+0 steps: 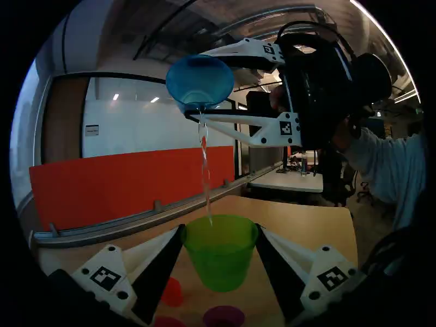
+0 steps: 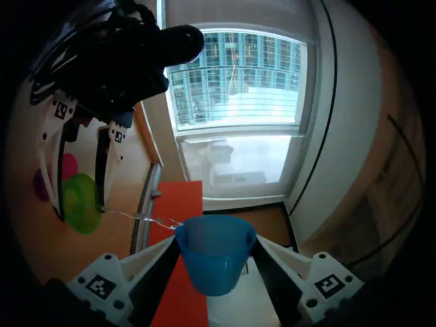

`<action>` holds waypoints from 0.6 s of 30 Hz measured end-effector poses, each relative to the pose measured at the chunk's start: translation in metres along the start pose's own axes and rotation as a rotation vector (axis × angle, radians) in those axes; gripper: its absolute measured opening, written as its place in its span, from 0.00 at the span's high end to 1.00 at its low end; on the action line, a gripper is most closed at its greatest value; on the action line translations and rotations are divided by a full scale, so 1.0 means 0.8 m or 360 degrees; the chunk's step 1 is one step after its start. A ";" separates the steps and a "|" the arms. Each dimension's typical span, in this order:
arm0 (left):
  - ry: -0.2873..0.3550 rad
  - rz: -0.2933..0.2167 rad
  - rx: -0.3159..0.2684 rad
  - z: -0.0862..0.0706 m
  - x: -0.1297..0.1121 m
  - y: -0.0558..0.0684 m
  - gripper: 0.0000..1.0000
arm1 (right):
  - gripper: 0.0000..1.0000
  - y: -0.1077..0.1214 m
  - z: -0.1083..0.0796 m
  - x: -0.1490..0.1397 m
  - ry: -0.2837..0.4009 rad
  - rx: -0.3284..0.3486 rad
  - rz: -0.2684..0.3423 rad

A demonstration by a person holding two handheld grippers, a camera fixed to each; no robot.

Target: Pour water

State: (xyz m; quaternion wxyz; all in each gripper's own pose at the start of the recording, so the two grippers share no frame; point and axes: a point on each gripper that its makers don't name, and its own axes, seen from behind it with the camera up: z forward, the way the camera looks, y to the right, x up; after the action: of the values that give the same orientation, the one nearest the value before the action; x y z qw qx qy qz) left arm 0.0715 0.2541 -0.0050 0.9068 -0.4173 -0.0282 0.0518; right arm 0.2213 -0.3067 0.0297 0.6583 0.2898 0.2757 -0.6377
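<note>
Currently mid-pour. Water point(image 1: 205, 163) drops as a thin, wavering thread from the lip of the blue cup point(image 1: 199, 82) into the green cup point(image 1: 219, 253) well below it. By my read the stream enters close to the far rim rather than dead centre.

- Blue cup: tipped hard over, pinched between both fingers of the right gripper point(image 2: 216, 242).
- Green cup: upright, clamped between both fingers of the left gripper point(image 1: 219, 234), over the wooden table point(image 1: 305, 218). Cannot tell whether it rests on the wood.
- Small red cup point(image 1: 172, 291) and purple cup point(image 1: 223, 315) sit on the table nearby.

Doing it well: add tilt slowly so the thread stays narrow, hold the green cup level, shift its mouth squarely under the stream, and bring the blue cup lower. The long fall invites splash.
</note>
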 end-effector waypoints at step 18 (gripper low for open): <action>0.0008 -0.0004 -0.0003 0.002 0.001 0.002 0.10 | 0.10 0.007 0.001 0.007 -0.0005 -0.0009 -0.0112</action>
State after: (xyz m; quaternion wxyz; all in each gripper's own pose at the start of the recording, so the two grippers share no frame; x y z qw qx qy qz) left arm 0.0719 0.2564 -0.0055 0.9066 -0.4182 -0.0263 0.0497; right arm 0.2273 -0.3109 0.0263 0.6366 0.2770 0.2866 -0.6602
